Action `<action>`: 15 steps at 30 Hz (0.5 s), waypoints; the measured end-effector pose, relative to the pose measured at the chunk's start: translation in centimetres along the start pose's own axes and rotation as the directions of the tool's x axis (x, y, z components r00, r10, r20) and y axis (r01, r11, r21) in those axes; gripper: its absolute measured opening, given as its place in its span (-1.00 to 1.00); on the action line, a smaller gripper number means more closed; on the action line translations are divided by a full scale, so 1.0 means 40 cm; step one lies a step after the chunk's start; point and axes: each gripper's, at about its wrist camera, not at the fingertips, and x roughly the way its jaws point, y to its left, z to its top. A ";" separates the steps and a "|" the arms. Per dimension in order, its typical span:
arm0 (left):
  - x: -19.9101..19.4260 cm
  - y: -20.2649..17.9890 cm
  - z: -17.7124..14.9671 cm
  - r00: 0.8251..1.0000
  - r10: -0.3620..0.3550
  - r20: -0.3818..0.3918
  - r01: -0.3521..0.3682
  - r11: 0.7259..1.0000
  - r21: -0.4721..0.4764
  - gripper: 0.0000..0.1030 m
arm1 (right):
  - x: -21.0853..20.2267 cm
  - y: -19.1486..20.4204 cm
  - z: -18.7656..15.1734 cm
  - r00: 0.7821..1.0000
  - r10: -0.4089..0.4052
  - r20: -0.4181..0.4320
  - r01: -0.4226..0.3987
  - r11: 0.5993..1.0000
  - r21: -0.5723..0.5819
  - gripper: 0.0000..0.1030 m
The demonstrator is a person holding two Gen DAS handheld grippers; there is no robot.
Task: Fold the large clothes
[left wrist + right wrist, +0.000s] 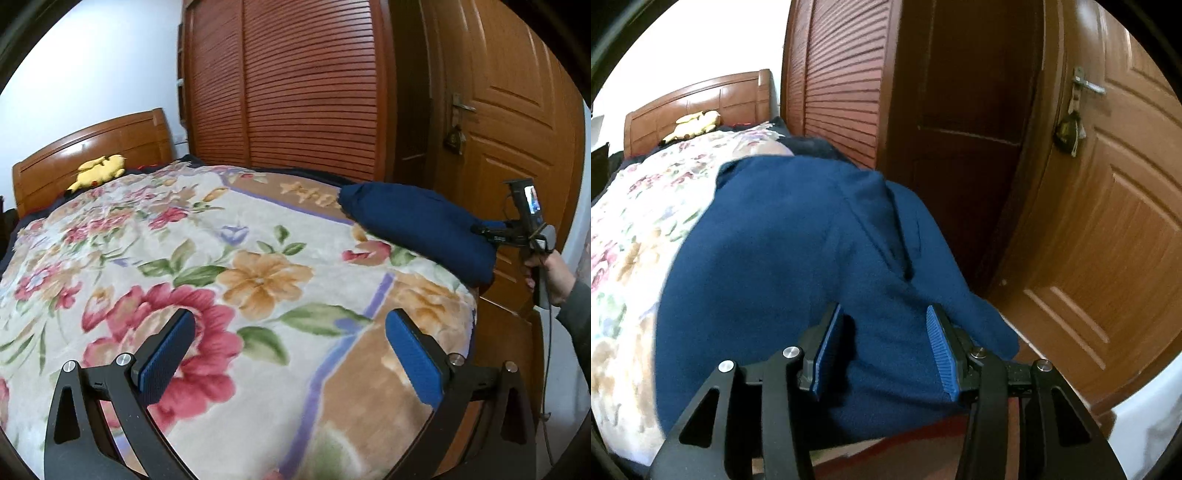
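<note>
A dark blue garment (417, 227) lies folded in a bundle at the right foot corner of the bed, on the floral blanket (236, 280). My left gripper (290, 354) is open and empty above the blanket, well left of the garment. My right gripper (882, 341) has its jaws partly open with a thick fold of the blue garment (798, 254) between the blue pads (942, 347); whether they pinch the cloth is unclear. The right gripper also shows in the left wrist view (480, 230), at the garment's right end, held by a hand.
A yellow plush toy (98, 171) lies by the wooden headboard (110, 136). A slatted wardrobe (295, 85) and a wooden door (517, 122) stand close behind the bed's far side. The bed's foot edge (476, 306) drops off at the right.
</note>
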 end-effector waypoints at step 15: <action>-0.122 0.167 -0.096 0.993 0.117 0.004 -0.116 0.989 -0.094 1.00 | -0.189 0.403 -0.012 0.937 0.335 0.096 -0.307 0.924 -0.226 0.02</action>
